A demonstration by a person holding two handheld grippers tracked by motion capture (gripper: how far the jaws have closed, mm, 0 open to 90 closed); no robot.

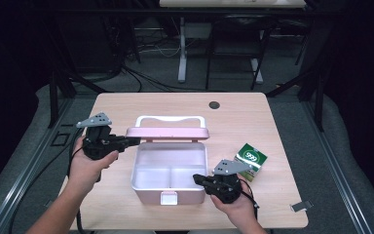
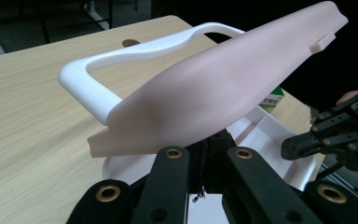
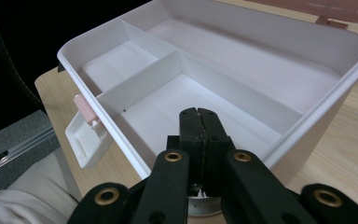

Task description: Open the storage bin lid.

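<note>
box (image 1: 169, 171): pink, mid-table, open, three bare compartments | lid (image 1: 167, 132): raised at far edge, white handle (image 1: 170, 118) behind | left gripper (image 1: 132, 141): jaws closed, tips at lid's left end, grip on it unclear | right gripper (image 1: 198, 180): jaws closed, empty, over box's right rim | green carton (image 1: 250, 161): right of box, apart

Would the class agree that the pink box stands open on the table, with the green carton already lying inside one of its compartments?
Not quite. The pink box does stand open on the table, but the green carton is not inside it: the high view shows it lying on the tabletop beside the box, near the right tongs. The right gripper view shows bare compartments.
</note>
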